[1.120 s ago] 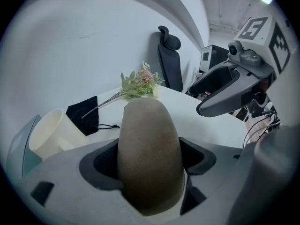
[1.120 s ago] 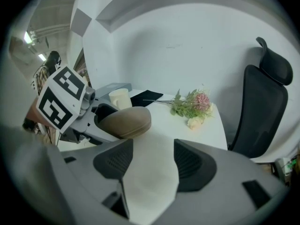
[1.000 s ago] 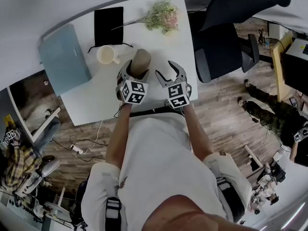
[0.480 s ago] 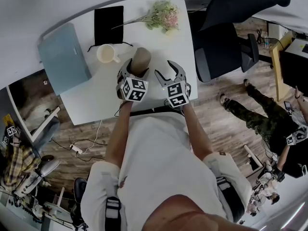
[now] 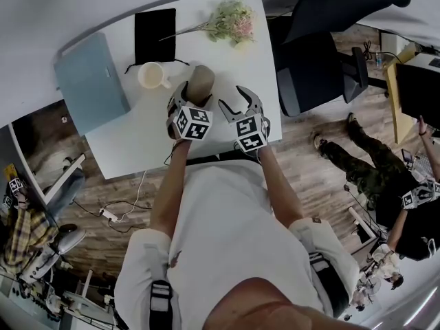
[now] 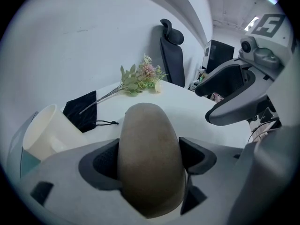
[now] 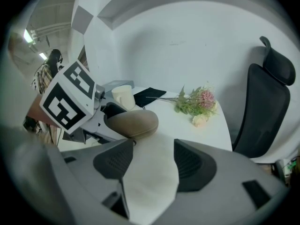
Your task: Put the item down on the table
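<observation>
Nudged forward, left fingers (image 6: 104,162) clench the brown case (image 6: 149,158) between them; right fingers (image 7: 193,165) released.

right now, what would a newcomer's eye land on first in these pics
The brown rounded item clamped between the jaws of the left gripper stands out first, over the white table. Beside it the right gripper is open with nothing between its jaws. A bunch of flowers lies at the table's far edge.

Even, soft indoor light, faint shadows, strong fisheye bending with dark vignetted corners, near parts blurred
</observation>
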Action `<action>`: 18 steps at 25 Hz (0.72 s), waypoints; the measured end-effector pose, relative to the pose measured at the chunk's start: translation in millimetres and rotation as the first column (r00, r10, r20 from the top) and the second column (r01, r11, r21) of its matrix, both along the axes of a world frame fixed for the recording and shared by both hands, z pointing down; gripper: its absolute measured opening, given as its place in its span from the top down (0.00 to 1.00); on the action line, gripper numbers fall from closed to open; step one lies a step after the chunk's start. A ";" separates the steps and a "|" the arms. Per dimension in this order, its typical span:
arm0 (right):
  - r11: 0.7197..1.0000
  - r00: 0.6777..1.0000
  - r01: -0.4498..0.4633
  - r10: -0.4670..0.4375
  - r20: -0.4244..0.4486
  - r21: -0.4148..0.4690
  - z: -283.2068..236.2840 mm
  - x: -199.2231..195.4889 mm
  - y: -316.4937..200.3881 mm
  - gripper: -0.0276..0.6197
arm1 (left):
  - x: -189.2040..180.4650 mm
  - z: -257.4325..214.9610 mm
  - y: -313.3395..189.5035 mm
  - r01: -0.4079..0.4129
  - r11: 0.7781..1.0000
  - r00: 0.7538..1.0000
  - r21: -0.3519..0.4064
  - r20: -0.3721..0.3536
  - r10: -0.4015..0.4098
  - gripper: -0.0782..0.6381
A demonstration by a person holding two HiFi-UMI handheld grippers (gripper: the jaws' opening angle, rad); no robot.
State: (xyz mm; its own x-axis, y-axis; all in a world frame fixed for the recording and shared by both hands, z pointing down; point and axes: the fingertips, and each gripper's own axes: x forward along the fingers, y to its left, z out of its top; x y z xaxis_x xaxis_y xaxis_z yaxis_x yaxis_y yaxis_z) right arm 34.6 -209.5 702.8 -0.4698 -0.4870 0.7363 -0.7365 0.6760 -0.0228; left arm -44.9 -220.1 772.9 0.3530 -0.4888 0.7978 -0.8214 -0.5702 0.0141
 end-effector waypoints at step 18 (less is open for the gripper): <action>0.999 1.000 -0.012 0.012 -0.007 0.042 -13.1 -3.5 -1.3 0.52 | 0.1 -1.1 -2.2 -0.006 1.000 0.998 0.009 -0.064 0.006 0.33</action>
State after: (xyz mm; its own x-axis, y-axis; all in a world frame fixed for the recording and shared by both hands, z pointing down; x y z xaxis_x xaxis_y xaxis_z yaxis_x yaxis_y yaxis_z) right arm 31.0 -210.8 689.7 -0.4582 -0.5232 0.7185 -0.7446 0.6674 0.0111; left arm -44.8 -222.3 771.7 0.4061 -0.4936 0.7690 -0.8155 -0.5755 0.0612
